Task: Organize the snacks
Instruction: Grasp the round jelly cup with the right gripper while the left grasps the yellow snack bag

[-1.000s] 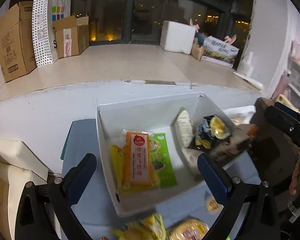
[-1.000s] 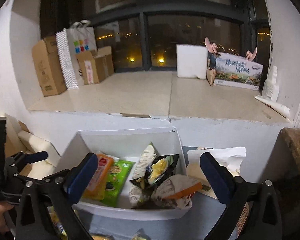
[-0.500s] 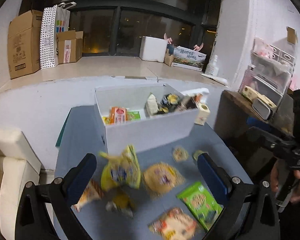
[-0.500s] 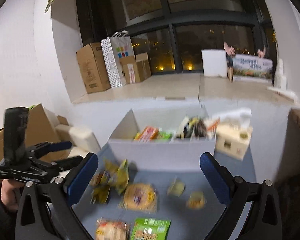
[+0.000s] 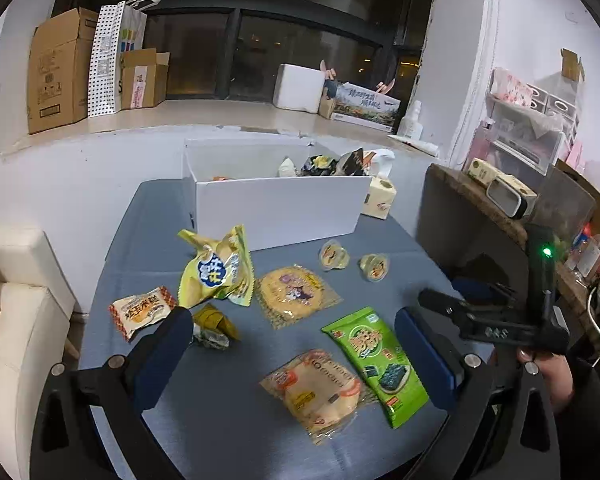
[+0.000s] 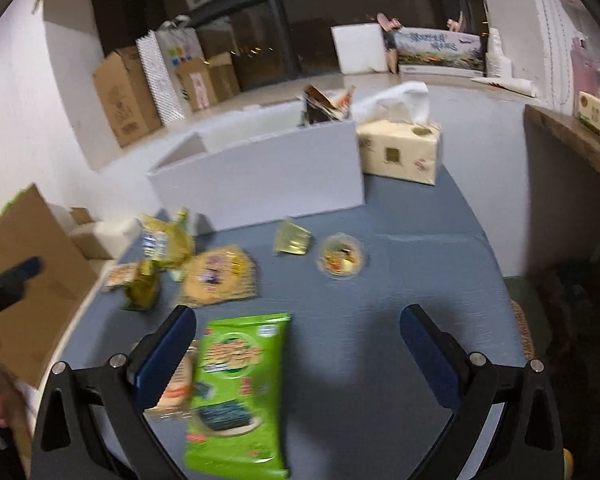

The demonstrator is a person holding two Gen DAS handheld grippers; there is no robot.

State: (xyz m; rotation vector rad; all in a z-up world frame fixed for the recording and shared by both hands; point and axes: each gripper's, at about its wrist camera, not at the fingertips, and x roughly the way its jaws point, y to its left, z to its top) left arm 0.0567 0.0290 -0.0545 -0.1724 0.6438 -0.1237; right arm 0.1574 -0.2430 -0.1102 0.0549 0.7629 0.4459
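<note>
While snacks (image 5: pixel 292 294) strew the table (image 5: pixel 228 420), both hand-held grippers (image 5: pixel 294 356) gape; empty.

Bare blue tabletop (image 6: pixel 412 280) right of green packet (image 6: pixel 236 384); white box (image 5: pixel 276 204) walls off far side.

Blue-grey worktop (image 5: pixel 228 412): white box (image 5: pixel 276 208), tissue pack (image 5: pixel 380 200), green seaweed packet (image 5: pixel 376 360), yellow bag (image 5: pixel 216 272), two jelly cups (image 5: pixel 334 255).

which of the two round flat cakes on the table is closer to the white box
The yellow round cake, lying just right of the yellow bag. The other, paler cake lies nearer the camera, beside the green seaweed pack.
</note>
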